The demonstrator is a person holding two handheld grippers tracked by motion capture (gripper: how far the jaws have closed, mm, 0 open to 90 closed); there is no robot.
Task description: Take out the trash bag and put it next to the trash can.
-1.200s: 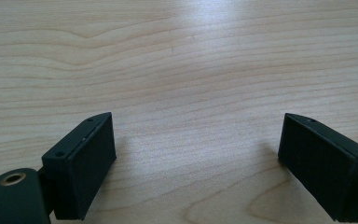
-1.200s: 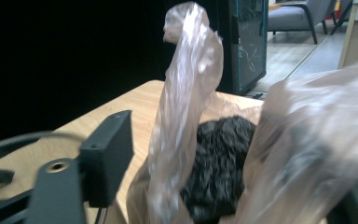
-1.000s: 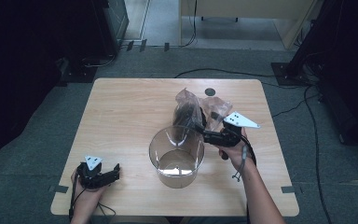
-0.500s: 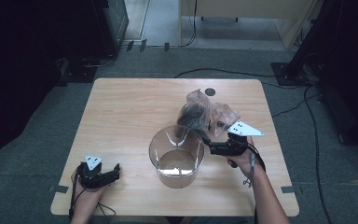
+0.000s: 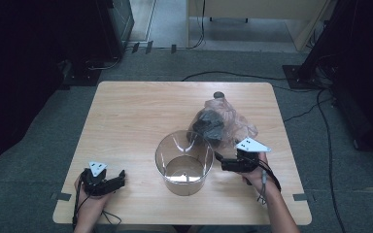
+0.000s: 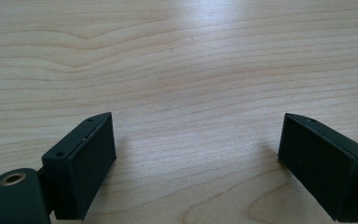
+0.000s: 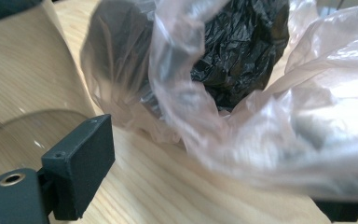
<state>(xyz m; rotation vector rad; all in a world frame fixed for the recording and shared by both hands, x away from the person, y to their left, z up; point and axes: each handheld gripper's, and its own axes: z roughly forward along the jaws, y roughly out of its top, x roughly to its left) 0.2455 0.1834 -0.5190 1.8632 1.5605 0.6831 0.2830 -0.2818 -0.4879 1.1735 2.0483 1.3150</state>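
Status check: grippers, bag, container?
Left gripper open, resting on table, idle. Right gripper open beside plastic bag, not gripping it. Bag lies behind clear container; nothing blocking.

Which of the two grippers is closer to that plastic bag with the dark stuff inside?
Right. The right gripper sits just below the plastic bag; the left gripper rests far across the table.

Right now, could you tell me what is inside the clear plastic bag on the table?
The plastic bag holds a crumpled black bundle, seemingly black plastic. Whatever that bundle wraps, and anything beneath it, is covered.
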